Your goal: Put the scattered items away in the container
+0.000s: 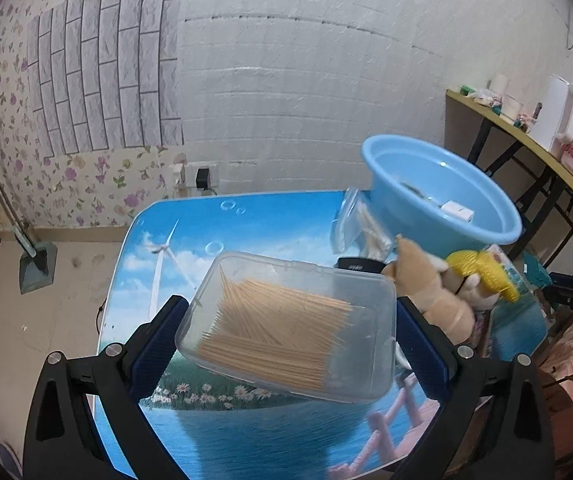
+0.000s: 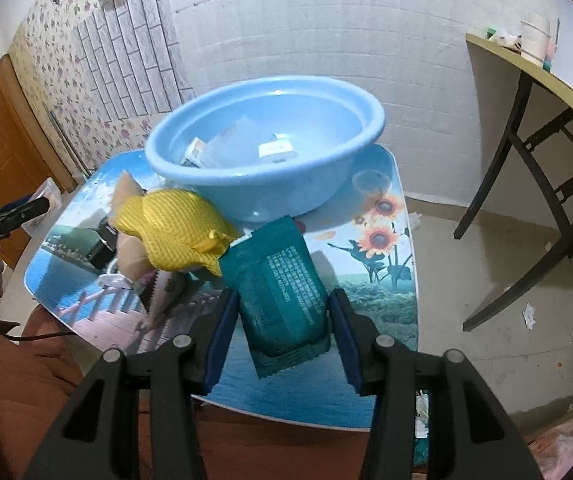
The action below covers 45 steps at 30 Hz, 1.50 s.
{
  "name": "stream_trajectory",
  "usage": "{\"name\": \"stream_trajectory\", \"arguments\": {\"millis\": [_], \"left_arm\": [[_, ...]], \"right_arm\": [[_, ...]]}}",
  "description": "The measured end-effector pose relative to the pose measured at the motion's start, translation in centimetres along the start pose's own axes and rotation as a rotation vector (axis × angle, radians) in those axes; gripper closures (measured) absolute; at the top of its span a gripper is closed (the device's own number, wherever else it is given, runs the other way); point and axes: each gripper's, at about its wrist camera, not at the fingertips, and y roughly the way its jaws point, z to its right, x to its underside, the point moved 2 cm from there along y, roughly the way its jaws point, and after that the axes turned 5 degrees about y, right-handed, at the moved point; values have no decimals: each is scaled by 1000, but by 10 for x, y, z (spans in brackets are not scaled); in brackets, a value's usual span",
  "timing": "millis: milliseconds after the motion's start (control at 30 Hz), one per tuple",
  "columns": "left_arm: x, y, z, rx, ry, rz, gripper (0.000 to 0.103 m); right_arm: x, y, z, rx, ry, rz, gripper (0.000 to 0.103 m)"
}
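A clear toothpick box [image 1: 286, 324] is pinched between the left gripper's [image 1: 290, 336] blue fingers [image 1: 158, 340], raised and tilted above the desk [image 1: 214, 232]. A teal packet [image 2: 282, 296] is clamped by the right gripper [image 2: 282, 340] — lifted off the desk. The blue basin [image 2: 262, 152] is seen at 12 o'clock of the packet, small boxes inside, a yellow-hatted plush toy [image 2: 166, 232] at its 10 o'clock

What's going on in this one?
A person with tongs in each hand is clearing a table into a blue basin. The left tongs grip a clear toothpick box, tilted and lifted off the table. The right tongs bracket a green packet; whether they are clamped is unclear. A few small boxes already lie in the basin; a plush toy with a yellow hat remains outside.
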Motion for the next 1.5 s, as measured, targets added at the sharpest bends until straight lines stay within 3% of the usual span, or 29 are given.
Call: {"name": "stream_trajectory", "arguments": {"millis": [400, 633, 1200, 1500], "left_arm": [[-27, -5, 14, 27, 34, 41, 3], [-58, 4, 39, 67, 89, 73, 3], [-117, 70, 115, 210, 232, 77, 3], [-103, 74, 84, 175, 174, 43, 3]], "right_arm": [[-21, -18, -29, -71, -53, 65, 57], [-42, -12, -34, -101, -80, 87, 57], [-97, 54, -22, -66, -44, 13, 57], [-105, 71, -19, -68, -43, -1, 57]]}}
